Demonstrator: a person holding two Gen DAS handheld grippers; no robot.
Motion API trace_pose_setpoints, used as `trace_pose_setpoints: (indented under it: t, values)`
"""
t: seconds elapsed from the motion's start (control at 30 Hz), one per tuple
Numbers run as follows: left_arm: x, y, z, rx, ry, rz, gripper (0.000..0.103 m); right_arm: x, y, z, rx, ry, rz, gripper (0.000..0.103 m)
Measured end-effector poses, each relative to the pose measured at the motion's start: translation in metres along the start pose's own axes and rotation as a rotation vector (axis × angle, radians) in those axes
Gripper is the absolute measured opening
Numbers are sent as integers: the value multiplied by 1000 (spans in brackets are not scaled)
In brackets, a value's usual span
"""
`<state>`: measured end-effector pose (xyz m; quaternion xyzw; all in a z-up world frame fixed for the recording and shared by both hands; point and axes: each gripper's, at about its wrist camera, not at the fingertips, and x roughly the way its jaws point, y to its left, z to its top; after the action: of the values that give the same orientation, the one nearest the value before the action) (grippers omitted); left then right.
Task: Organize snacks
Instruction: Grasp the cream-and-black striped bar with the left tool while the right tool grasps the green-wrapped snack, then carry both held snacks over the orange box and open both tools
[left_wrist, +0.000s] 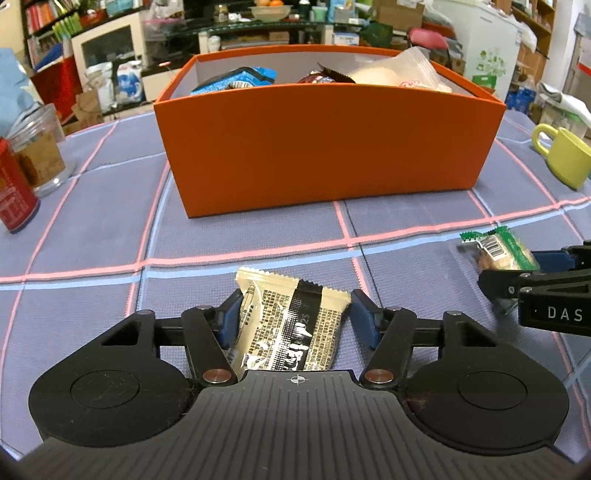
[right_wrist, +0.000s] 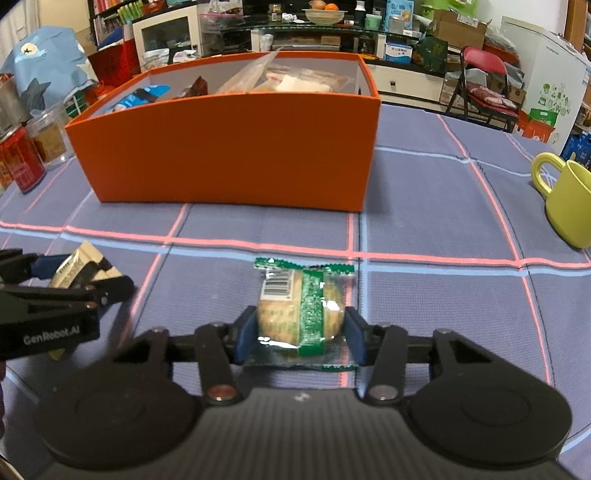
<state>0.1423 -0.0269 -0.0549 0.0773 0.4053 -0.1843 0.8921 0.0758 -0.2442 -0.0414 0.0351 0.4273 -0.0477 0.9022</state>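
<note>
Your left gripper (left_wrist: 291, 321) clamped a crinkled cream foil packet (left_wrist: 288, 321), your right gripper (right_wrist: 299, 332) a glossy green-banded biscuit pack (right_wrist: 301, 314), both before the matte orange box (left_wrist: 325, 140) mid-tablecloth (left_wrist: 92, 229).

Left hand-held gripper (left_wrist: 293, 317), right hand-held gripper (right_wrist: 299, 334): both clamped.
</note>
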Motion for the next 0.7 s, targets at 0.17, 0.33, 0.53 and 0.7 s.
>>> trace_pose_setpoints:
  t: [0.17, 0.33, 0.53, 0.7]
  values:
    - [-6, 0, 3, 3, -29, 48, 27, -8, 2, 3, -7, -30, -6, 50]
    - [-10, 3, 7, 0, -49, 75, 25, -16, 6, 6, -18, -51, 0, 50]
    - [-13, 4, 8, -3, -57, 79, 24, -16, 6, 6, -19, -48, 3, 50]
    - [-16, 6, 9, -20, -61, 64, 23, -16, 6, 6, -19, -49, 4, 50]
